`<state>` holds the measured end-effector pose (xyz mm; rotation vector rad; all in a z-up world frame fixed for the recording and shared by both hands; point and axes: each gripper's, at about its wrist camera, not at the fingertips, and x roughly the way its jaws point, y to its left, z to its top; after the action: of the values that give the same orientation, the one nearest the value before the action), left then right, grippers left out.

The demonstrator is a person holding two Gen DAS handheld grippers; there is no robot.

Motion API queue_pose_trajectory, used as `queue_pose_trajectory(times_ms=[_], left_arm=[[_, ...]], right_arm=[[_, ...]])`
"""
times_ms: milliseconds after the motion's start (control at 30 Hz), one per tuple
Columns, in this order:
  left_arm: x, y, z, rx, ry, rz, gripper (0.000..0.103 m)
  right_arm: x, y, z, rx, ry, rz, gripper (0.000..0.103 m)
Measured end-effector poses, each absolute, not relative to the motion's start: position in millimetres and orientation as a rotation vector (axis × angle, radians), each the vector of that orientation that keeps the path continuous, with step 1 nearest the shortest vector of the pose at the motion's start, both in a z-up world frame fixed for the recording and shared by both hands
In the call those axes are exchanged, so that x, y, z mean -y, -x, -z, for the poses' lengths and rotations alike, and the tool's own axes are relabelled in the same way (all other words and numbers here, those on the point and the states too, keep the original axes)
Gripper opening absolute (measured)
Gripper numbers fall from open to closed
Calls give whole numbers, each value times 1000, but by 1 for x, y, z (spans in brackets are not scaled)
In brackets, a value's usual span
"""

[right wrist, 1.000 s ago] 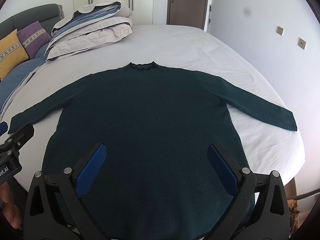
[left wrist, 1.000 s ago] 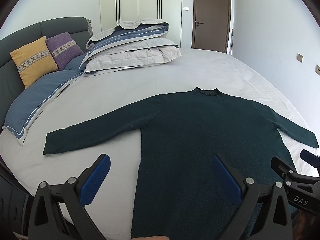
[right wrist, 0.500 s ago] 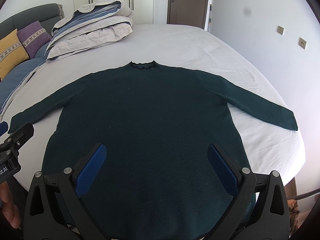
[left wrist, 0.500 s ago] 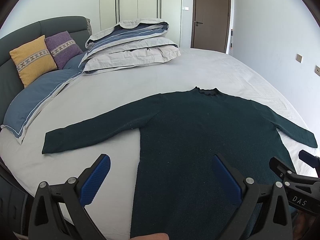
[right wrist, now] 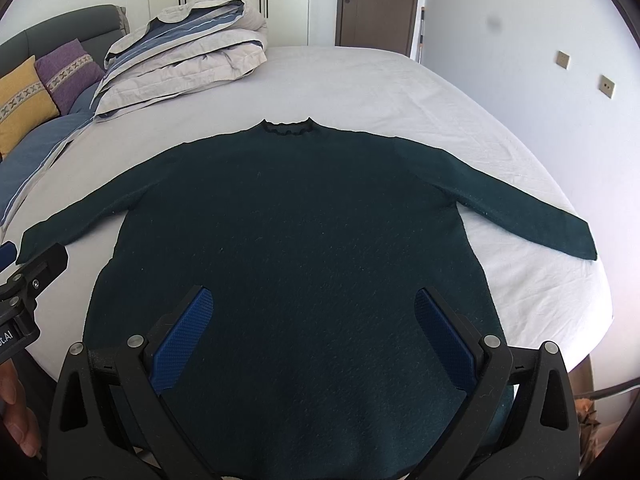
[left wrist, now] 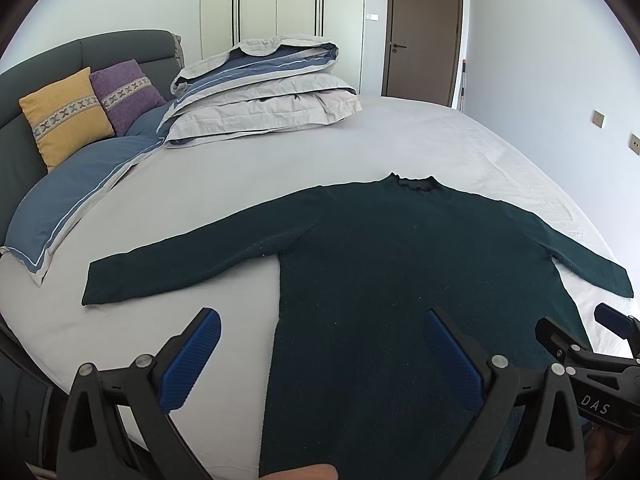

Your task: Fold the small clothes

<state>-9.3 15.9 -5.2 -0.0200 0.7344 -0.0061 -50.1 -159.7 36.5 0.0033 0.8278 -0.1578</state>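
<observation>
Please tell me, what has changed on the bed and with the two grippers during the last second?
Almost nothing. The left gripper and right gripper stay open above the hem of the dark green sweater, holding nothing. The sweater still lies flat, sleeves spread, on the bed; only a very slight camera drift shows.

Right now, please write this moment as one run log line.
sweater: flat on bed, unfolded | left gripper: open | right gripper: open, over hem

A bed (left wrist: pixel 400 140) with a pale sheet filled the frame's middle. At upper left stood a grey headboard (left wrist: pixel 100 52), with white wardrobes (left wrist: pixel 276 4) and a brown door (left wrist: pixel 422 36) along the top.
</observation>
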Motion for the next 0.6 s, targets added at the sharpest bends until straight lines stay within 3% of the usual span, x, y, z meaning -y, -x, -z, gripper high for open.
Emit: queue_pose_trajectory(times_ms=[300,600], left_arm=[[-6,16,12,-660,-37,4,103],[5,-5,36,-708,-107,21,103]], right_arm=[[201,46,-27,-828,-143,143,103],[455,83,-2,-610,-687,439,99]])
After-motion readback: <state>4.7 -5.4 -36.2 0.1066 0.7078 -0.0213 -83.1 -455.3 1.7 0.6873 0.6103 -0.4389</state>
